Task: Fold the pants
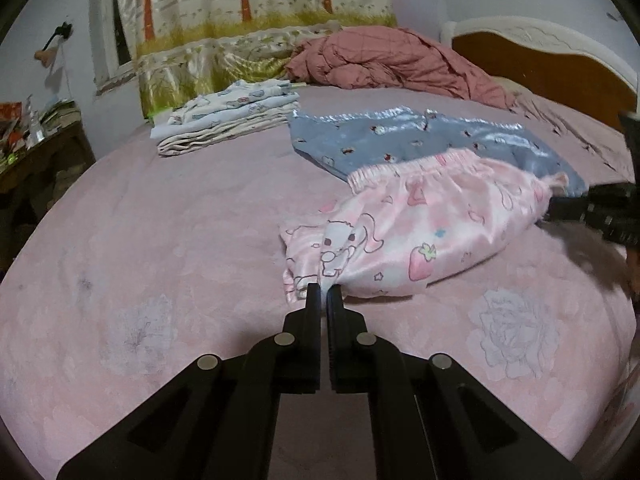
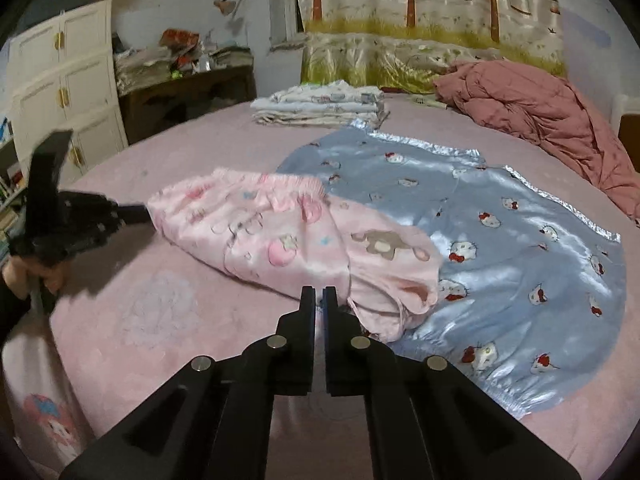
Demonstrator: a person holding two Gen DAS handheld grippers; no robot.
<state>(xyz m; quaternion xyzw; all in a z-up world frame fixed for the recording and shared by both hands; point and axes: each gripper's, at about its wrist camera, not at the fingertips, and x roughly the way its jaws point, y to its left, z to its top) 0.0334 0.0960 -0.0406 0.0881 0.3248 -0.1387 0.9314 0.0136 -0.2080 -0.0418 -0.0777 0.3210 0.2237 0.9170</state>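
Pink satin pants (image 1: 420, 220) with strawberry and cartoon prints lie bunched on the pink bedspread (image 1: 160, 240). My left gripper (image 1: 324, 292) is shut on their near edge, with fabric pinched between the tips. In the right wrist view the same pants (image 2: 280, 232) stretch from the left gripper (image 2: 136, 214) at their far left end to my right gripper (image 2: 319, 294). The right jaws stand almost together, with a sliver of pink cloth between them. The right gripper (image 1: 554, 206) also shows at the pants' right end in the left wrist view.
Blue satin pants (image 2: 500, 240) with a cat print lie spread under and behind the pink ones. A stack of folded clothes (image 1: 232, 120) sits at the back, beside a rumpled red quilt (image 1: 392, 60). A headboard (image 1: 540, 60), curtain (image 2: 420, 20), cluttered dark table (image 2: 184, 88) and white cabinet (image 2: 64, 80) surround the bed.
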